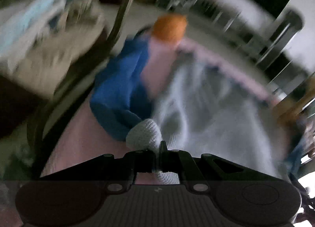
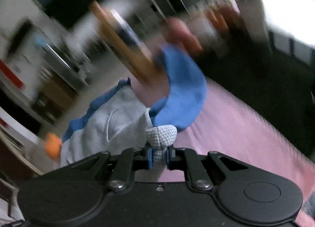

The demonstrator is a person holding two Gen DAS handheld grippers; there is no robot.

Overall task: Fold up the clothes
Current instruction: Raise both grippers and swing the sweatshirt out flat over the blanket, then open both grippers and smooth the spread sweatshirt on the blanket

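Note:
A grey knit garment with blue sleeves (image 1: 206, 113) hangs over a pink bed cover (image 1: 82, 144); both views are smeared by motion. My left gripper (image 1: 157, 148) is shut on a bunched grey corner of the garment (image 1: 143, 134), with a blue sleeve (image 1: 122, 87) just beyond it. In the right wrist view my right gripper (image 2: 159, 155) is shut on another bunched grey corner (image 2: 160, 134). The grey body (image 2: 110, 122) trails to the left and a blue sleeve (image 2: 185, 97) curls up to the right above the pink bed cover (image 2: 236, 128).
An orange object (image 1: 170, 26) lies at the far side of the pink cover, also seen as an orange object (image 2: 52, 146). A pile of pale clothes (image 1: 39, 46) sits at the left. Blurred furniture, a wooden piece (image 2: 122, 42) and a dark floor lie beyond.

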